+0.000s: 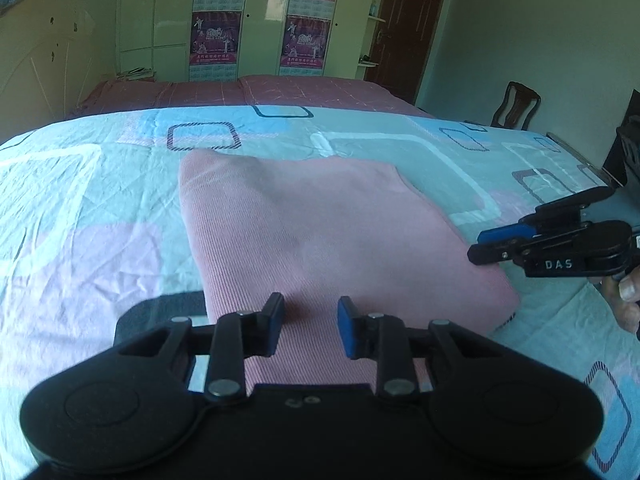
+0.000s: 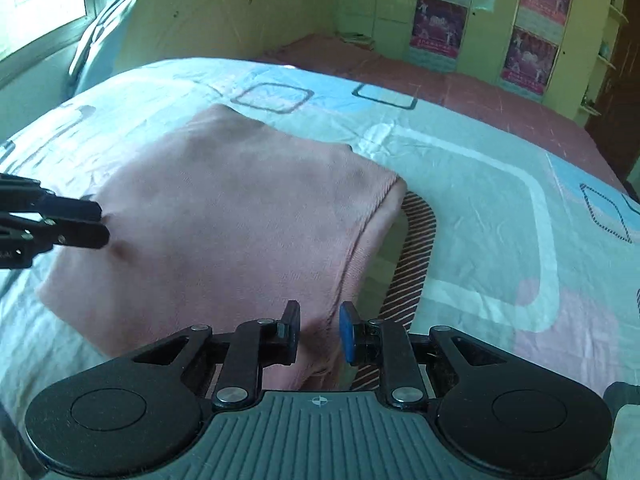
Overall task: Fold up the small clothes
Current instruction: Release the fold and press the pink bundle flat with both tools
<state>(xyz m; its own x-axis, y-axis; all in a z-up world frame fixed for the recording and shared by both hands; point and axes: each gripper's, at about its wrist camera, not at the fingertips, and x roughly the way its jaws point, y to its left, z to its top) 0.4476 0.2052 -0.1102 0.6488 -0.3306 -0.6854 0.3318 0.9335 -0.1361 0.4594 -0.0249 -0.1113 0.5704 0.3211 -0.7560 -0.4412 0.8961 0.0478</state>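
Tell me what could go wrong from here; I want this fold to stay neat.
1. Both grippers, left and right, are open over the pink garment; a shallow pinch may catch only the top layer and undo the fold.
2. Fingers could also snag the wrinkled bedsheet beside the garment's edge.

We're in a home bedroom: a patterned bedsheet [image 1: 100,184] near, wardrobe [image 1: 160,20] with posters [image 1: 216,38] far, wooden door [image 1: 408,28] right.
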